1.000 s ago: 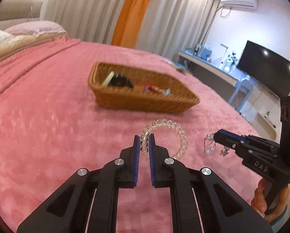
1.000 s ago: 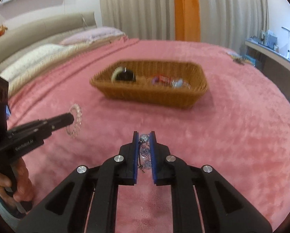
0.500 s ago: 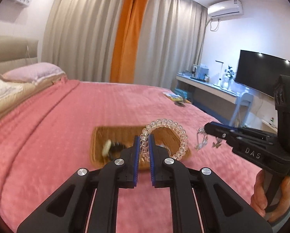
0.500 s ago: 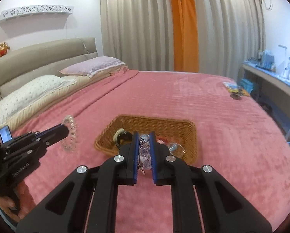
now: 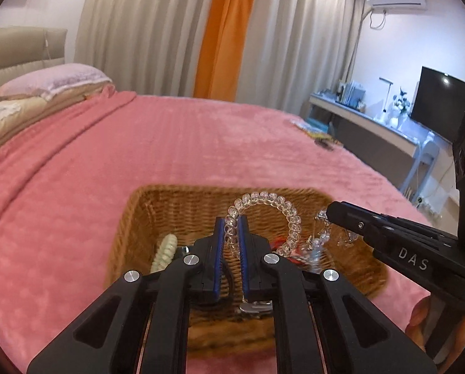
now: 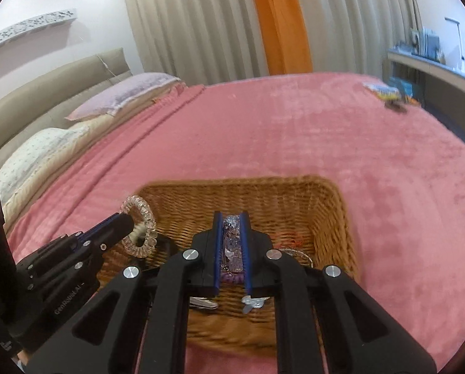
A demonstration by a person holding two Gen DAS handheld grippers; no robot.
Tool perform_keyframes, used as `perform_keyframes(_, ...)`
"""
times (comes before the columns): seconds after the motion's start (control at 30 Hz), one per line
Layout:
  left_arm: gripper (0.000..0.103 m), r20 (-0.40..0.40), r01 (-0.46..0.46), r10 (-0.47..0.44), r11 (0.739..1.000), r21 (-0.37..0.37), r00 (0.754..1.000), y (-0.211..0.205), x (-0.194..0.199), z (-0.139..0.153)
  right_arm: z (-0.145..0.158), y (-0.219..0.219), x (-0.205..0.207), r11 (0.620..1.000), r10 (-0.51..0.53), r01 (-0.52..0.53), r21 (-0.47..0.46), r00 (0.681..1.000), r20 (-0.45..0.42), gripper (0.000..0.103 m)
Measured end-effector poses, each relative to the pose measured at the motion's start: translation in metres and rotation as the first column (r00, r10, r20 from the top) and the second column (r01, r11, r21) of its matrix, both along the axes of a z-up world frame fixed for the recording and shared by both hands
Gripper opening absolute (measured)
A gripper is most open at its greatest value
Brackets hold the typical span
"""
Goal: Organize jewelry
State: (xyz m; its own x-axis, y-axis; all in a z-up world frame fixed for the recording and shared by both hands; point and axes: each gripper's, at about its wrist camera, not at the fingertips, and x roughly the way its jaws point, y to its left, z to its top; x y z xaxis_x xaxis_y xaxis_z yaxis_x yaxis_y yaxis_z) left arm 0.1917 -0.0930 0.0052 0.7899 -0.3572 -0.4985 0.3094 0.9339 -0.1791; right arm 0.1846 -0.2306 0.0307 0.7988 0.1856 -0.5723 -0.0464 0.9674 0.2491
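Left hand-held gripper clenched on a clear bead bracelet, held above the wicker basket on the pink bed. Right hand-held gripper clenched on a silvery crystal chain, also over the basket. Inside the basket lie a cream bangle and a red piece.
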Motion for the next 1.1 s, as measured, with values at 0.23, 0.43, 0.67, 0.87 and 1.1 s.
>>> perform_keyframes(0.23, 0.008, -0.061, 0.034, -0.033, 0.999, 0.031, 0.998, -0.007, 0.016, -0.030, -0.032, -0.007, 0.019, 0.999, 0.005, 0.000, 0.047, 0.996, -0.092, 0.009)
perform_keyframes(0.43, 0.038, -0.034, 0.017, -0.018, 1.000, -0.021, 0.999, 0.009, 0.008, -0.019, -0.031, -0.018, 0.012, 0.994, 0.001, 0.008, 0.109, 0.997, -0.079, 0.023)
perform_keyframes(0.67, 0.047, 0.008, 0.011, -0.010, 0.997, -0.070, 1.000, 0.024, -0.019, 0.006, -0.011, -0.028, -0.010, 0.991, -0.038, 0.040, 0.127, 0.999, -0.016, 0.041)
perform_keyframes(0.87, 0.060, 0.089, 0.029, -0.022, 0.996, -0.083, 0.996, 0.035, -0.079, 0.032, 0.012, -0.017, -0.062, 0.996, -0.050, 0.047, 0.078, 0.998, 0.038, 0.042)
perform_keyframes(1.1, 0.084, 0.230, -0.033, 0.047, 0.997, -0.062, 0.972, 0.048, -0.164, 0.055, 0.023, 0.012, -0.149, 0.998, -0.060, 0.063, -0.024, 0.989, 0.133, 0.052)
